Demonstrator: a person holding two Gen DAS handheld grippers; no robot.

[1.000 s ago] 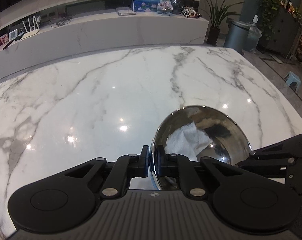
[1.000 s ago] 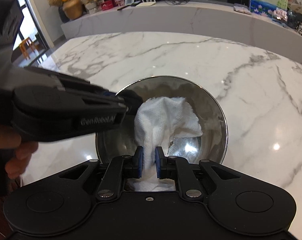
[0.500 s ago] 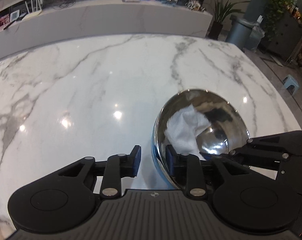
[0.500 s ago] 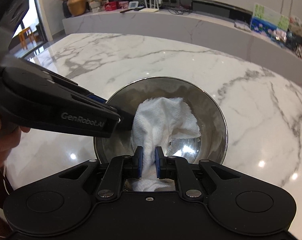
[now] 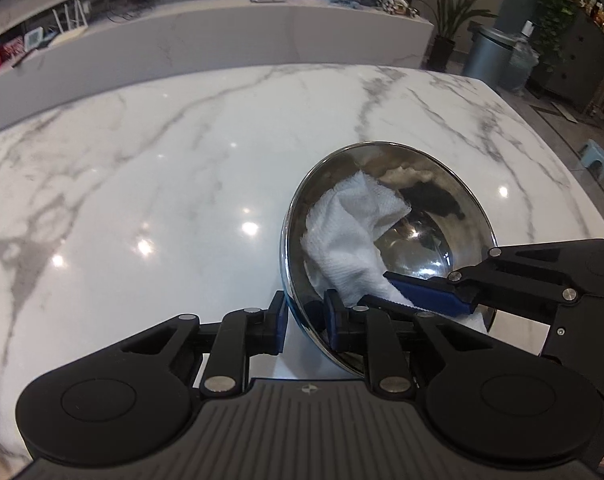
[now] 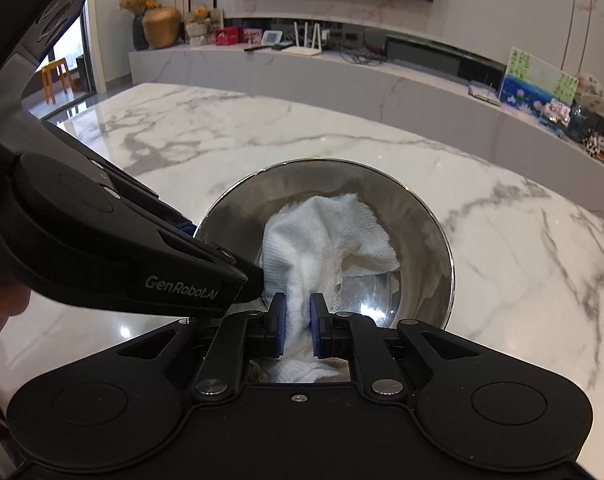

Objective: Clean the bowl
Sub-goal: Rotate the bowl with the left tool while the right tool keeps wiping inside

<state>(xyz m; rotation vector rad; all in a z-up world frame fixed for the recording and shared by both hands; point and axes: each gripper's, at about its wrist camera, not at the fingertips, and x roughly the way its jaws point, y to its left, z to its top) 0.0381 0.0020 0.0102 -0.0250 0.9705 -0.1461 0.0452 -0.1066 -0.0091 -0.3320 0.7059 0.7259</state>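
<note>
Big white marble table (image 5: 150,184) takes up pretty much everything I can see. The steel bowl (image 5: 454,184) sits on it near my edge, tipped up a bit toward my left side so its rim stands between my left gripper's fingers. My left gripper (image 5: 304,322) has just been closing back in on that rim: one blue pad is outside the wall, the other inside, though I can't quite tell if both pads are pressing yet. Inside the bowl there's a crumpled white cloth (image 6: 322,236), draped up the inner wall and trailing over the near rim. My right gripper (image 6: 298,322) is pinched tight on the lower end of that cloth, right at the bowl's near edge.
</note>
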